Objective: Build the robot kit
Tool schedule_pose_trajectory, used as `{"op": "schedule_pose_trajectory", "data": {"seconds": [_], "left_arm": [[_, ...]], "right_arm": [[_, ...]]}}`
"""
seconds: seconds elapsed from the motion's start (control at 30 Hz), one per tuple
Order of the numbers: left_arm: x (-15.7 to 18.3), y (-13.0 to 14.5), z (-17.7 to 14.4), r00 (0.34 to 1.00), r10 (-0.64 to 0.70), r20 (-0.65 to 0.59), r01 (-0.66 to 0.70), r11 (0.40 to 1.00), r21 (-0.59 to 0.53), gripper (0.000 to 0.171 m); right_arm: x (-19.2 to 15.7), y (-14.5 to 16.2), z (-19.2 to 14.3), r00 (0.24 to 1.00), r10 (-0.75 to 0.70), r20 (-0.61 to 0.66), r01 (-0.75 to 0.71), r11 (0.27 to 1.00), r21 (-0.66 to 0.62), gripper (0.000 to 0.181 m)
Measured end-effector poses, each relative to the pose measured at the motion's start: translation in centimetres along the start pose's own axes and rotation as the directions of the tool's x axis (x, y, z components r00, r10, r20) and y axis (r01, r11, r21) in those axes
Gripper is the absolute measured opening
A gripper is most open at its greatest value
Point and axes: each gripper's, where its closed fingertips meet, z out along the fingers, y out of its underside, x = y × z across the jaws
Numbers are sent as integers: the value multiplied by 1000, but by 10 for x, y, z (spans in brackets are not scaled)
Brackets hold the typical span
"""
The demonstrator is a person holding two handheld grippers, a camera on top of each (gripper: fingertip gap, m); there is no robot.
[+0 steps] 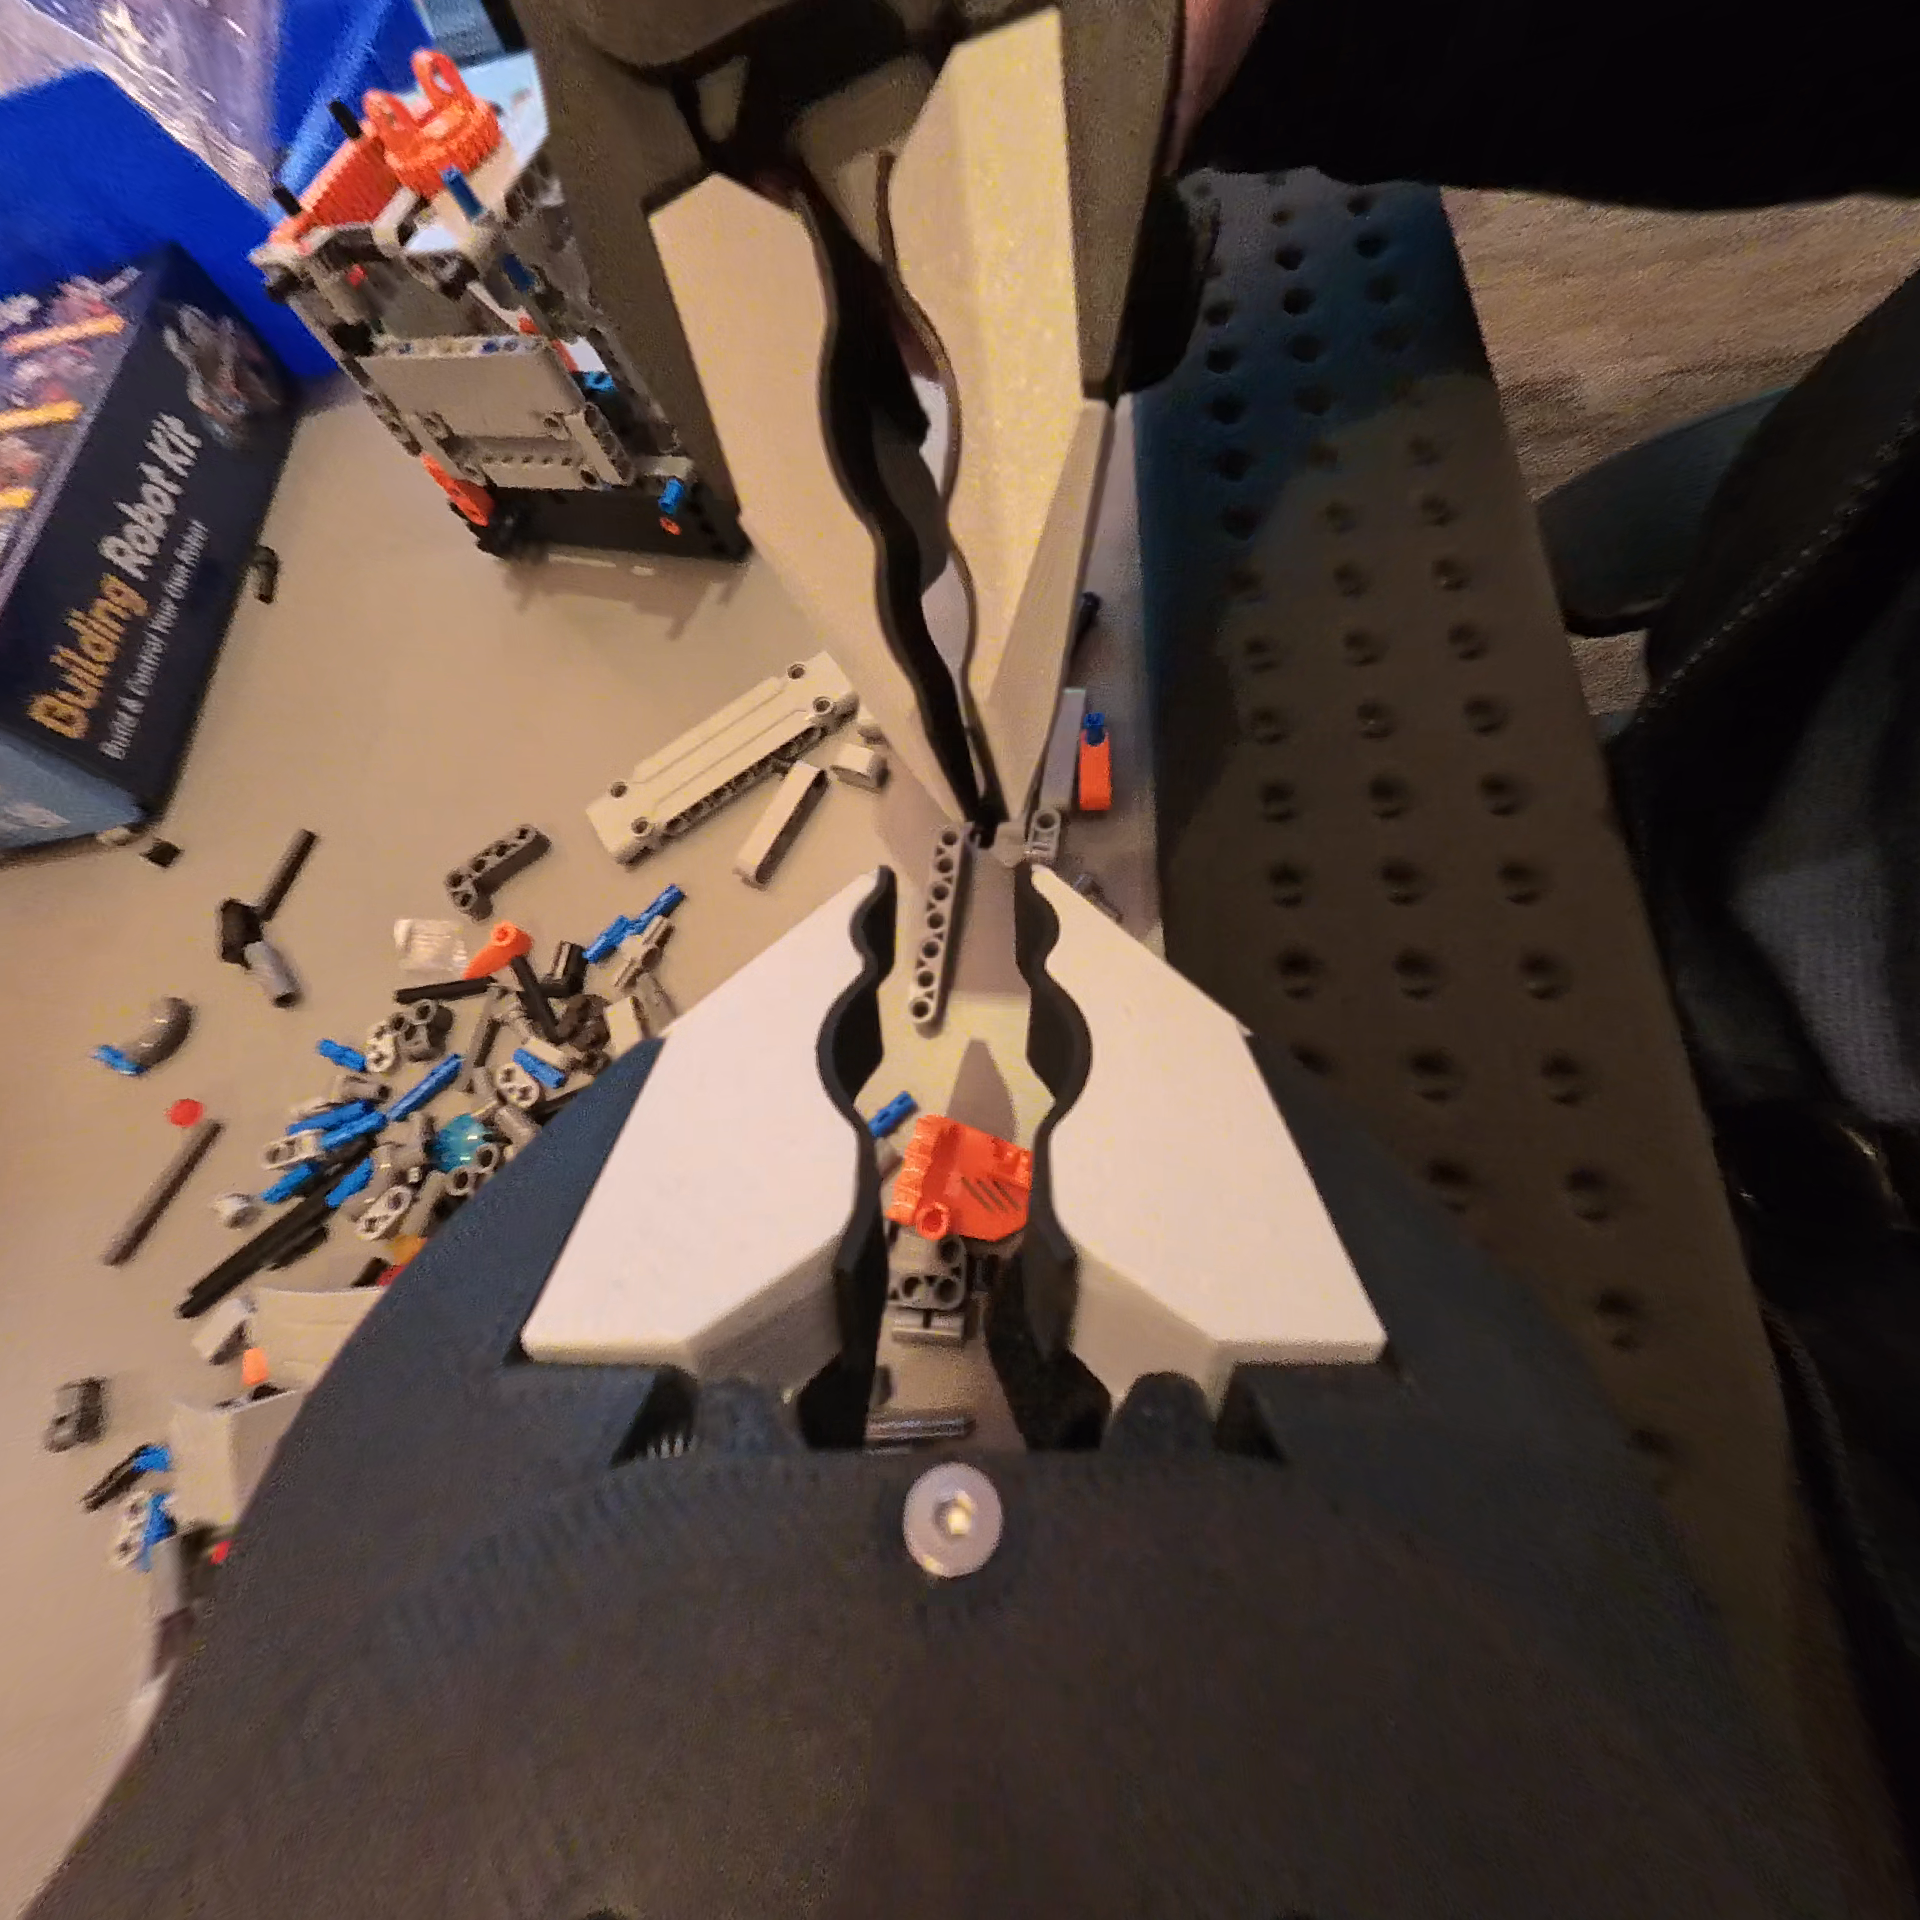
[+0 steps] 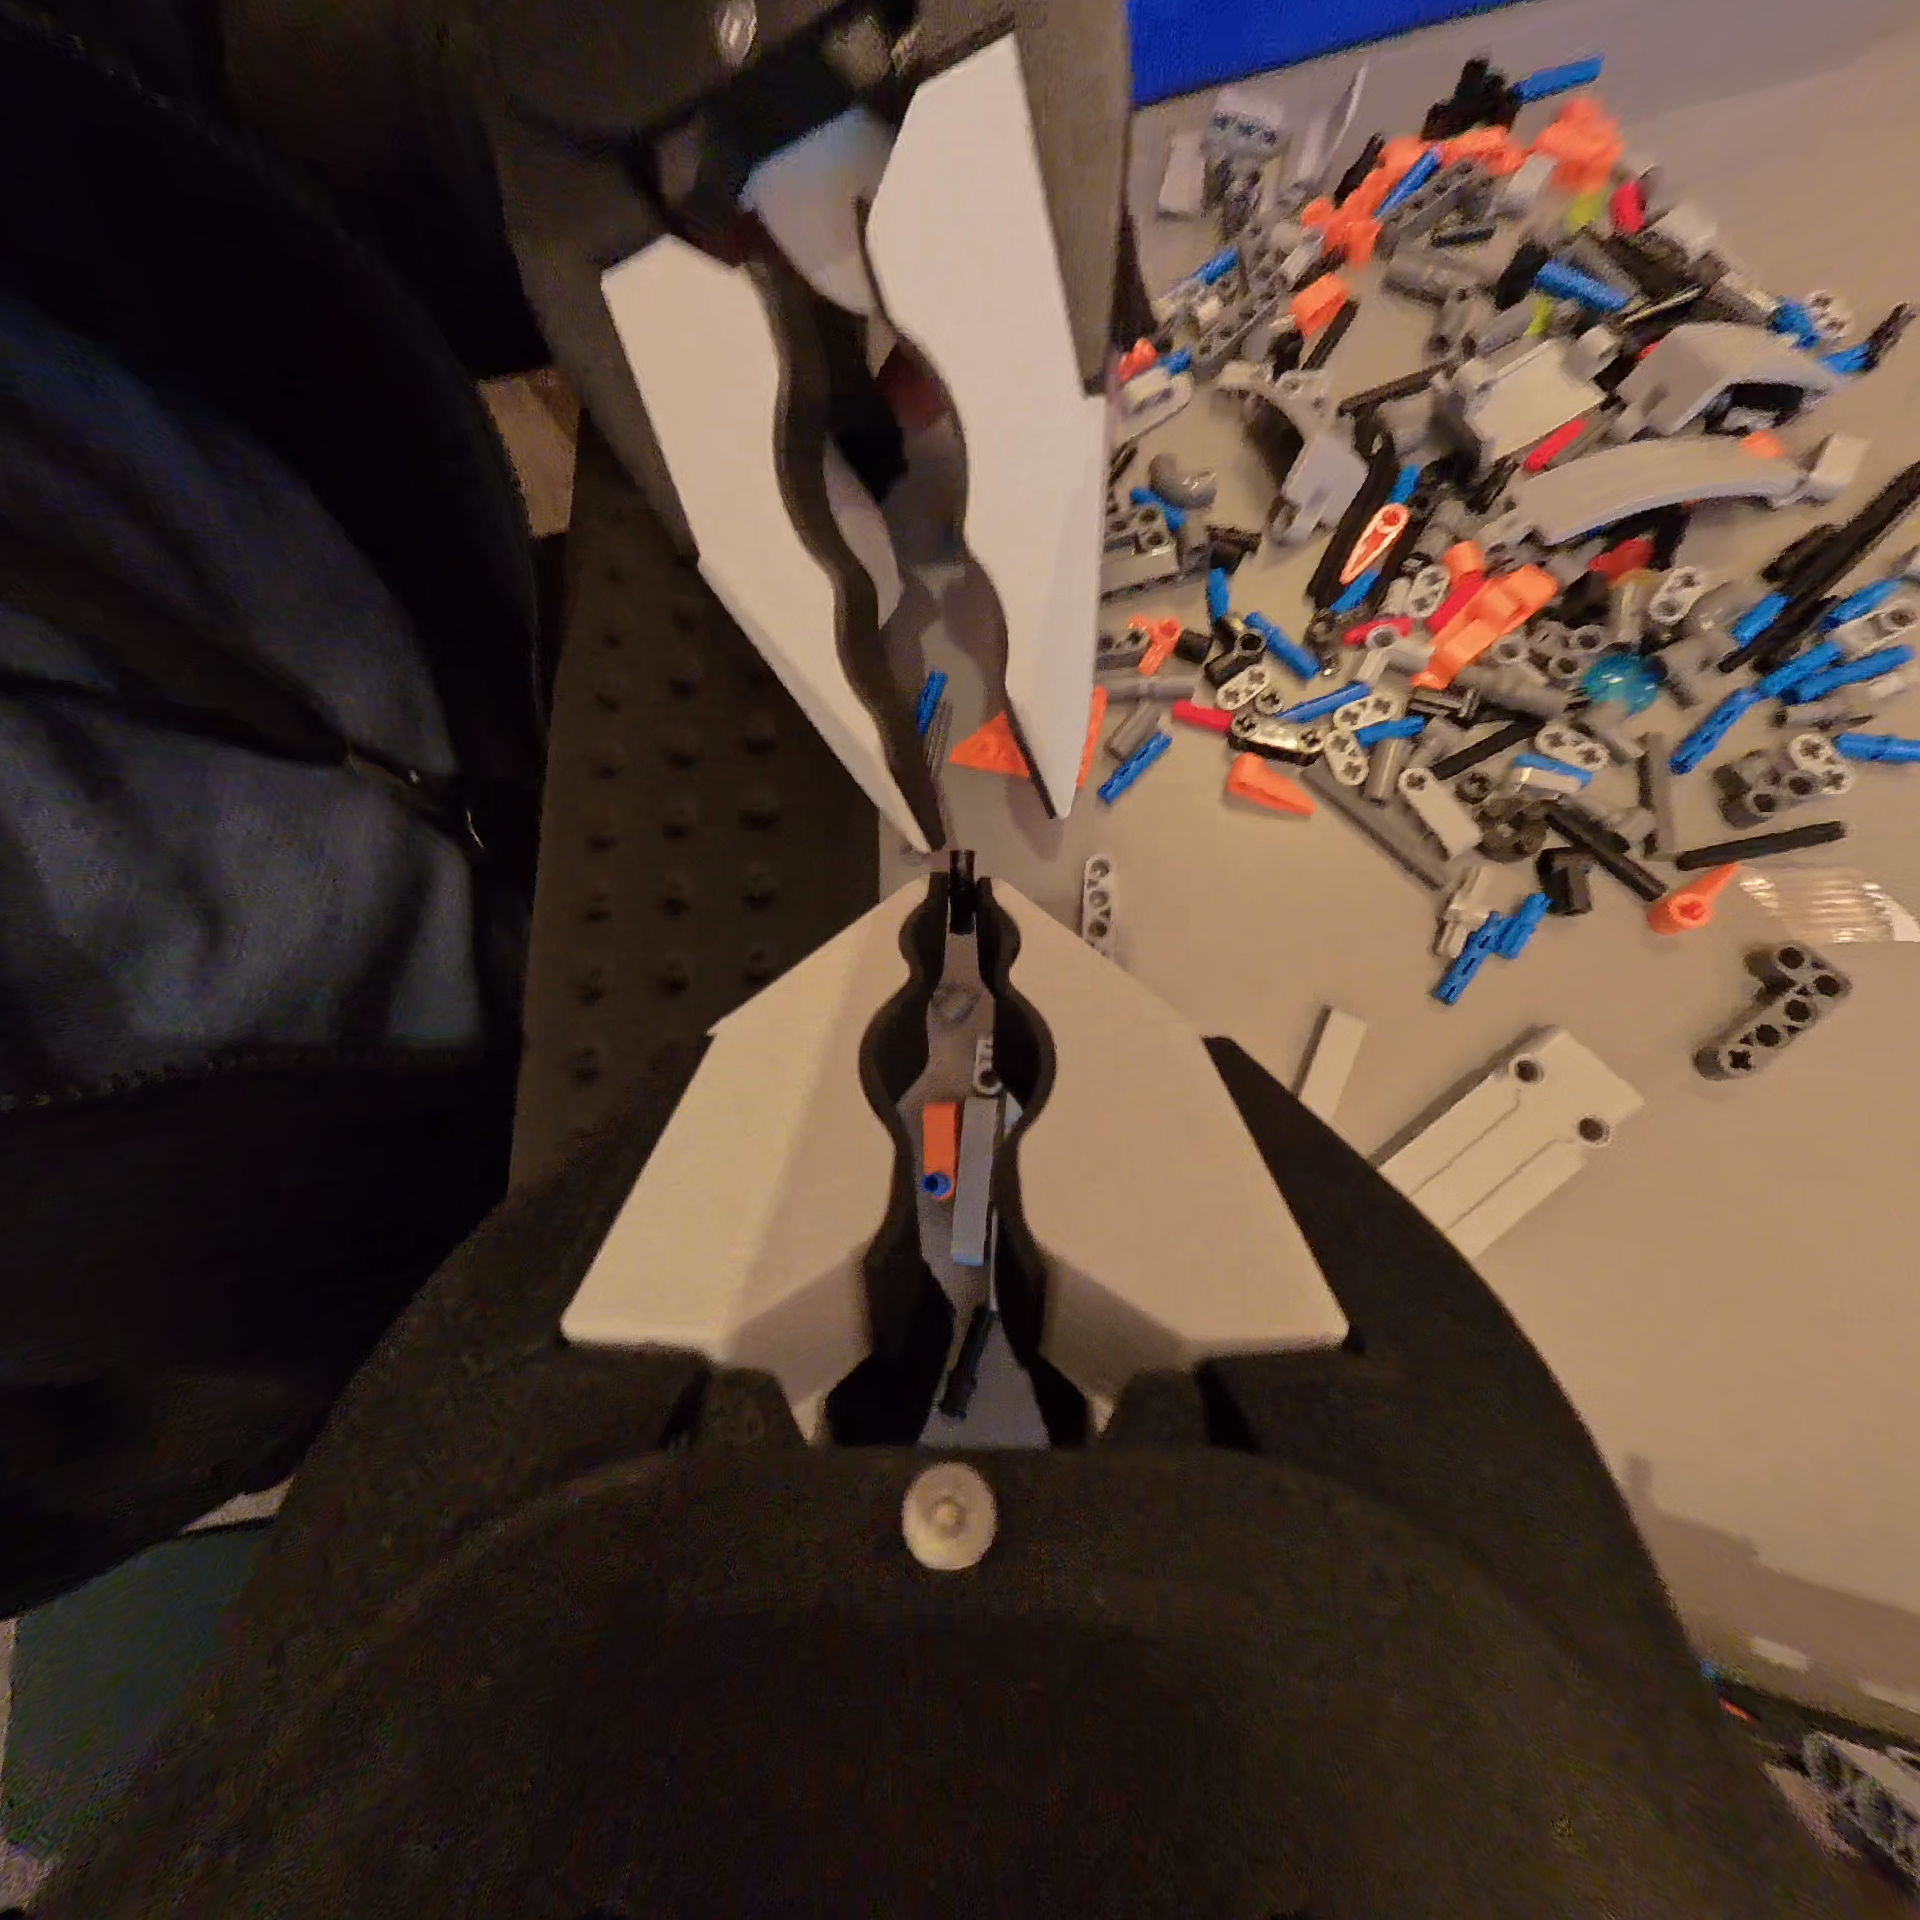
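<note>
Left wrist view: the left gripper point(image 1: 961, 883) has its jaws parted, nothing between them; a grey holed beam point(image 1: 938, 935) lies on the worktop point(image 1: 416, 675) in the gap. The right gripper point(image 1: 987, 821) comes in tip to tip from above, jaws pinched almost together; what it pinches is too small to tell here. A half-built block model point(image 1: 488, 343) stands behind, partly hidden.

Right wrist view: the right gripper point(image 2: 964, 894) nips a small black pin point(image 2: 962, 885) at its tips. The left gripper point(image 2: 987, 821), blurred, faces it with jaws narrowly apart. Loose pieces point(image 2: 1507, 582) crowd the worktop point(image 2: 1299, 914).
</note>
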Motion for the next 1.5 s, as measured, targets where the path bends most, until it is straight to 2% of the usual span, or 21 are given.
{"op": "schedule_pose_trajectory", "data": {"seconds": [0.23, 0.5, 0.67, 0.9, 1.1, 1.17, 1.27, 1.33, 1.5], "left_arm": [[-6, -11, -8, 991, 83, 105, -86, 996, 25, 20], [-16, -21, -17, 980, 78, 182, -92, 993, 71, 19], [-14, -25, -18, 971, 121, 206, -139, 987, 75, 18], [-11, -29, -18, 943, 212, 256, -229, 973, 40, 8], [-5, -23, -11, 898, 334, 287, -330, 942, -64, 5], [-7, -23, -13, 893, 336, 301, -330, 941, -71, 2], [-10, -29, -18, 903, 289, 317, -297, 955, -25, 2], [-14, -31, -22, 910, 254, 329, -270, 963, 3, 2], [-17, -34, -27, 908, 224, 353, -250, 968, 30, 2]], "right_arm": [[-4, -26, -6, 997, 60, 55, -65, 993, 99, 3], [0, -37, -13, 985, 141, 98, -156, 973, 173, 3], [0, -39, -18, 977, 171, 127, -194, 961, 195, 3], [-2, -33, -18, 958, 222, 179, -251, 955, 156, 3], [-4, -24, -14, 932, 289, 218, -313, 946, 85, 3], [-3, -27, -15, 924, 302, 232, -333, 937, 108, 4], [-2, -37, -20, 922, 299, 247, -349, 917, 194, 4], [1, -42, -25, 922, 300, 245, -358, 900, 247, 11], [1, -46, -29, 938, 269, 221, -329, 892, 311, 3]]}}
